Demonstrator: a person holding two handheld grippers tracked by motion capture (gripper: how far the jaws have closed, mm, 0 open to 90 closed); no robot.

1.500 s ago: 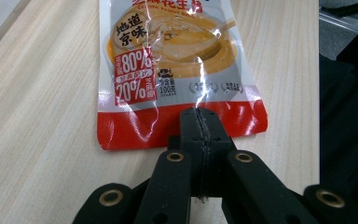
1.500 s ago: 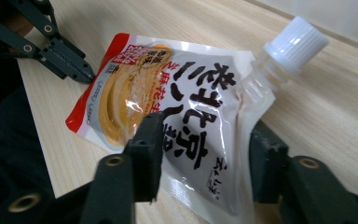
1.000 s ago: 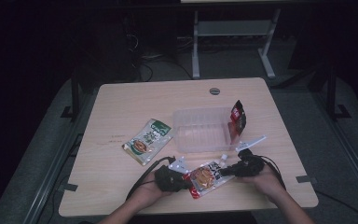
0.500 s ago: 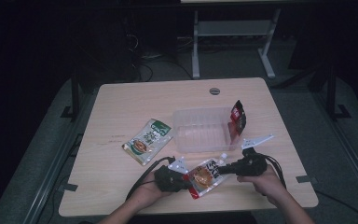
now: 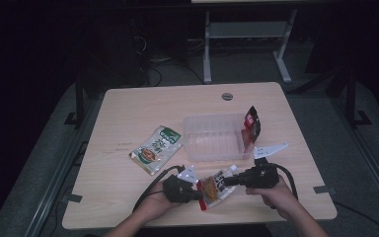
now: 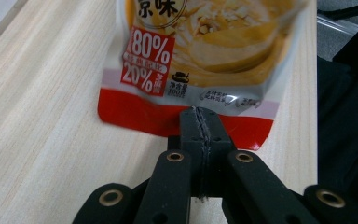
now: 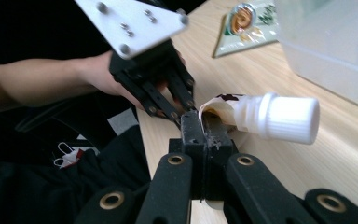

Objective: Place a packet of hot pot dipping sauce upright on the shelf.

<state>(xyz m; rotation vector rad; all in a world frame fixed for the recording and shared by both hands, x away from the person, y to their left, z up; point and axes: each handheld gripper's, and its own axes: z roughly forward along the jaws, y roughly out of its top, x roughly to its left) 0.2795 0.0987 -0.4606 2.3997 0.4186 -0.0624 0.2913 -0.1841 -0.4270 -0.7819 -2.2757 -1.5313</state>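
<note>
The high view is dim, its edges black; only the table [image 5: 128,113] is lit from above. Both gripper views are brighter, with black jaws soft at the bottom and the upper corners blurred.

High view: fixed camera above the person's side, looking forward and down; whole tabletop [image 5: 128,108] in frame, dark floor and a stand beyond the far edge. Far off, things small.

Left gripper view: camera rides on the left gripper [image 6: 200,116], looks along its fingers [image 6: 189,135] rising from the bottom edge. Very near, low over the wood; the spouted pouch [image 6: 200,56] fills the upper frame.

Right gripper view: camera on the right gripper [image 7: 204,122], facing back toward the person's side, also close and low.

Shared: all three take in the pouch at the near tabletop edge. Right gripper view and high view share the clear tray [image 7: 335,51] and the green packet [image 7: 247,23].
</note>
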